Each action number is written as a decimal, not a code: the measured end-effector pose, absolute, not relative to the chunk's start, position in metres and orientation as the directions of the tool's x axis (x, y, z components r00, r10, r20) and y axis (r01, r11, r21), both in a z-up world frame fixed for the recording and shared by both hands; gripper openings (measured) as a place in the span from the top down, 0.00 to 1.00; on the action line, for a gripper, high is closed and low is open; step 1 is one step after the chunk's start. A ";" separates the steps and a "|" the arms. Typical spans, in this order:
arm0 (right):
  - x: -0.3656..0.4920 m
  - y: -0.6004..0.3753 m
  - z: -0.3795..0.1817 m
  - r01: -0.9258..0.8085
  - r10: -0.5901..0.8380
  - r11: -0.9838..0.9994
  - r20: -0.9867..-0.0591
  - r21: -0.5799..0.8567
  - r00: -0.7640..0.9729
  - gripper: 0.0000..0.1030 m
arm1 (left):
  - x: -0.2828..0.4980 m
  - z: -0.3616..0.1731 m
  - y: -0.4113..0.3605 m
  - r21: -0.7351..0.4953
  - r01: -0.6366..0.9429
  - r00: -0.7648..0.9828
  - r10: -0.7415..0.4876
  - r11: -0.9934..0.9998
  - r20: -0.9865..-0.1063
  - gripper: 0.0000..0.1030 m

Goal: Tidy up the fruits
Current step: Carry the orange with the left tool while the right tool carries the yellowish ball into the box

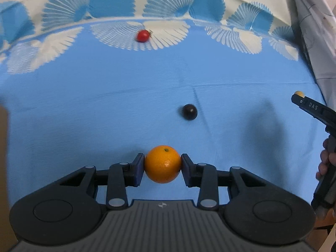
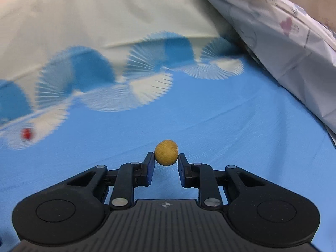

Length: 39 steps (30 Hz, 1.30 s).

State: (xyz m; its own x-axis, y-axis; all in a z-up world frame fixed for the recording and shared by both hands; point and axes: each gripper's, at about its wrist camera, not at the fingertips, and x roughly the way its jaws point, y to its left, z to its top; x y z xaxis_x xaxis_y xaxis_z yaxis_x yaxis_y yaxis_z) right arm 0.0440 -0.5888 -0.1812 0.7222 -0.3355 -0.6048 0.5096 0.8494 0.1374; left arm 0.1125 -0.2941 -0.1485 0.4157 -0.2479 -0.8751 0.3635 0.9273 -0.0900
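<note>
We hold one hand-held gripper in each hand, and both point forward and down over a blue sheet (image 1: 84, 105) with white fan patterns.

The left hand-held gripper (image 1: 162, 166) is closed on an orange (image 1: 162, 163). Its two blue pads (image 1: 138, 169) press the orange from the left and the right side, and the orange sits between the tips, with its stem mark turned upward. It seems to be lifted a little above the sheet, but we cannot tell this for sure.

The right hand-held gripper (image 2: 166, 159) is closed on a small yellow-brown fruit (image 2: 166, 152). The fruit is pinched only at the very tips of the fingers (image 2: 148, 168). In the left wrist view we see this gripper at the right edge, with part of a hand (image 1: 327, 161) around its handle and the yellow fruit at its tip.

We count four fruits: one orange, one yellow-brown fruit, one dark round fruit (image 1: 189, 111) and one red fruit (image 1: 143, 35). The dark fruit lies on the sheet, beyond the orange and a little to the right of it. The red fruit lies farther away, on a white fan pattern, well apart from both grippers. A pale printed cloth (image 2: 283, 42) lies bunched along the right side of the sheet.
</note>
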 end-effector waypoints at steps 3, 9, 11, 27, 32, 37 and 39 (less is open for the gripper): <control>0.016 -0.546 -0.154 0.445 -0.269 0.878 -0.587 0.178 0.764 0.76 | 0.082 -0.121 -0.263 -0.078 0.368 0.441 -0.248 0.926 -0.862 0.60; -0.040 -0.442 -0.094 0.271 -0.120 0.937 -0.524 0.222 0.843 0.76 | 0.025 -0.072 -0.184 -0.063 0.334 0.474 -0.226 0.940 -0.851 0.60; -0.059 -0.406 -0.075 0.204 -0.066 0.953 -0.503 0.224 0.862 0.76 | 0.006 -0.056 -0.154 -0.051 0.316 0.495 -0.210 0.947 -0.843 0.60; -0.166 -0.179 -0.006 -0.199 0.333 0.933 -0.507 0.300 0.795 0.75 | -0.115 -0.007 0.055 -0.051 0.088 0.572 -0.092 0.995 -0.815 0.60; -0.184 -0.135 -0.005 -0.269 0.379 0.923 -0.527 0.275 0.761 0.75 | -0.138 -0.007 0.090 -0.075 0.034 0.580 -0.080 0.997 -0.811 0.60; -0.191 -0.117 0.001 -0.306 0.394 0.919 -0.525 0.249 0.754 0.75 | -0.152 -0.004 0.110 -0.100 0.002 0.596 -0.082 0.995 -0.799 0.60; -0.195 -0.114 0.002 -0.311 0.392 0.920 -0.526 0.239 0.755 0.75 | -0.153 -0.003 0.112 -0.112 -0.005 0.600 -0.087 0.994 -0.795 0.60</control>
